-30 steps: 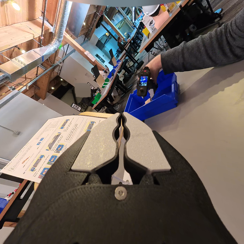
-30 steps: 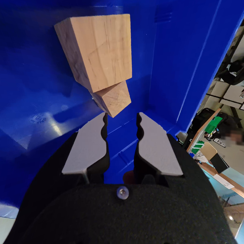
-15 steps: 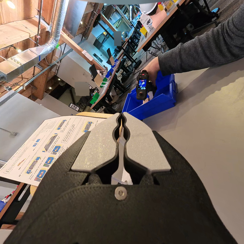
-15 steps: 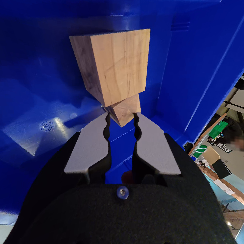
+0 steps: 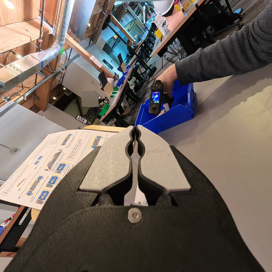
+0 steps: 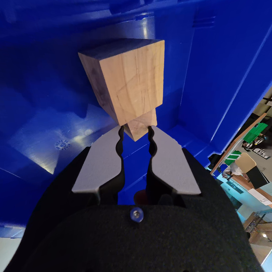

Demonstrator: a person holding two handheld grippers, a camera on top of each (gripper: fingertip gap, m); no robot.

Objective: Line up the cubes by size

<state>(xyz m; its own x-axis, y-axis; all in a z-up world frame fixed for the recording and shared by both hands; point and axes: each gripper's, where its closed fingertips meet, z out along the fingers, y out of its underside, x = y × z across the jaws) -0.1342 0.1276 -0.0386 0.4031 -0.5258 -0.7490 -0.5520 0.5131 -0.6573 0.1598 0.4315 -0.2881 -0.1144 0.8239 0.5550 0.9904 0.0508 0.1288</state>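
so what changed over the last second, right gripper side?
The right gripper advanced inside the blue bin and narrowed its fingers around the small wooden cube, now touching it. The large wooden cube stayed against it; the left gripper stayed shut.

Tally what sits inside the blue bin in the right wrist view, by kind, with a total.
Large wooden cube: 1
Small wooden cube: 1
Total: 2, both inside the blue bin, with the small cube between the fingers of the right gripper.
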